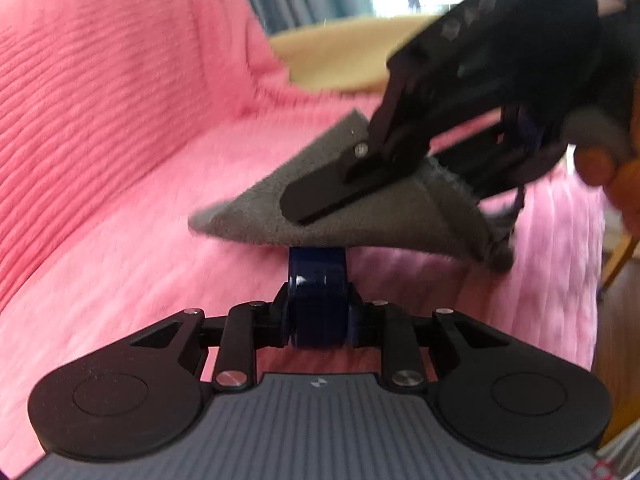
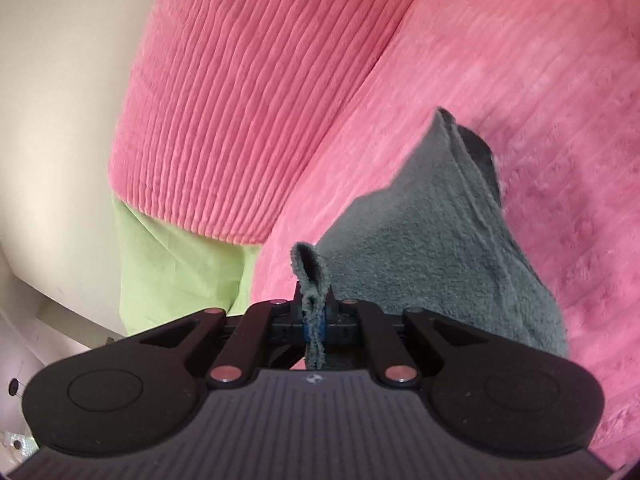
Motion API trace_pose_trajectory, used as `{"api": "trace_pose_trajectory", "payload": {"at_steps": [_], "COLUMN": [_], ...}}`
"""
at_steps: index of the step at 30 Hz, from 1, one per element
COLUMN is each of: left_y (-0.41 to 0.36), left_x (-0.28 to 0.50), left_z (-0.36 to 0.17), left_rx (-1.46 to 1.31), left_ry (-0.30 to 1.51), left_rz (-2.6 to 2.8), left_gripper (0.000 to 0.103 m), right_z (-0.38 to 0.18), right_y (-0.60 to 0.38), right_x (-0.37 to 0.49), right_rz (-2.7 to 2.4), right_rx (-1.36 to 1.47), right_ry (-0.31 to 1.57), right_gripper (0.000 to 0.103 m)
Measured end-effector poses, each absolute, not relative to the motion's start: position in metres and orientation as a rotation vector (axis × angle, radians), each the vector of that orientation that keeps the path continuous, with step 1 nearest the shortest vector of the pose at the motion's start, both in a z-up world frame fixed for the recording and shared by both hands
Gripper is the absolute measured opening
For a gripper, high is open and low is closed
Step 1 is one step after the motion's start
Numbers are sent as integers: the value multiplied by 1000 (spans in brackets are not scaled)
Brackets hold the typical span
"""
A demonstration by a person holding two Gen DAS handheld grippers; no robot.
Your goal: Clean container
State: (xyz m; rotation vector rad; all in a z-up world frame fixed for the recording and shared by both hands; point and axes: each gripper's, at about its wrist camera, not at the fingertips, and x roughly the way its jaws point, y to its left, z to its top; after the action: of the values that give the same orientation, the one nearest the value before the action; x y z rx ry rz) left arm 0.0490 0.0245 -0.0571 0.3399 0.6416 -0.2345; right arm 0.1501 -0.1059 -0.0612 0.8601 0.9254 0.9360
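Container [image 1: 318,304], dark blue, is sitting clamped in the left gripper [image 1: 318,316]. Right gripper [image 2: 314,316] is pinching a grey cloth [image 2: 432,248] over it.

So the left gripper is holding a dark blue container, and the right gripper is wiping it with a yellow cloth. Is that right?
Not quite: the cloth is grey, not yellow, as both wrist views show. The rest holds: the left gripper is shut on the dark blue container, and the right gripper presses the cloth onto its top.

Pink ribbed blanket [image 1: 120,160], covering the seat
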Motion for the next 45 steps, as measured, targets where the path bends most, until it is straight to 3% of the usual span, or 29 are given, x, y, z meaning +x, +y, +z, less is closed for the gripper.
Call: {"api": "trace_pose_trajectory", "payload": {"at_steps": [5, 21, 22, 24, 26, 27, 28, 30, 32, 36, 40, 45], "left_y": [29, 14, 15, 15, 15, 15, 16, 18, 21, 19, 14, 15], "left_x": [43, 61, 64, 63, 60, 57, 55, 52, 59, 60, 73, 83], "left_z": [-57, -55, -54, -51, -43, -38, -33, -26, -24, -25, -23, -43], "left_rx": [350, 402, 392, 387, 407, 399, 386, 370, 365, 361, 334, 307], "left_ry": [663, 680, 688, 693, 658, 641, 629, 607, 611, 574, 421, 495], "left_rz": [-225, -228, -227, -227, -223, -229, -235, -246, -256, -269, -289, -278], "left_gripper": [29, 29, 31, 46, 65, 65, 65, 54, 30, 29, 29, 29], "right_z": [-73, -85, -84, -81, -81, -79, -78, -75, -72, -58, -36, -37], "right_y": [-107, -107, -106, -108, -111, -111, -112, -114, -111, -123, -146, -131], "right_x": [156, 166, 166, 165, 163, 162, 161, 158, 163, 165, 160, 156], "right_rz": [901, 717, 717, 714, 713, 713, 714, 719, 719, 697, 706, 842], "right_rx": [946, 805, 811, 819, 824, 826, 828, 834, 845, 876, 901, 862], "right_ry": [913, 954, 951, 945, 943, 941, 938, 930, 919, 843, 719, 846], "right_gripper": [0, 2, 3, 4, 4, 4, 4, 4, 4, 4, 4, 4]}}
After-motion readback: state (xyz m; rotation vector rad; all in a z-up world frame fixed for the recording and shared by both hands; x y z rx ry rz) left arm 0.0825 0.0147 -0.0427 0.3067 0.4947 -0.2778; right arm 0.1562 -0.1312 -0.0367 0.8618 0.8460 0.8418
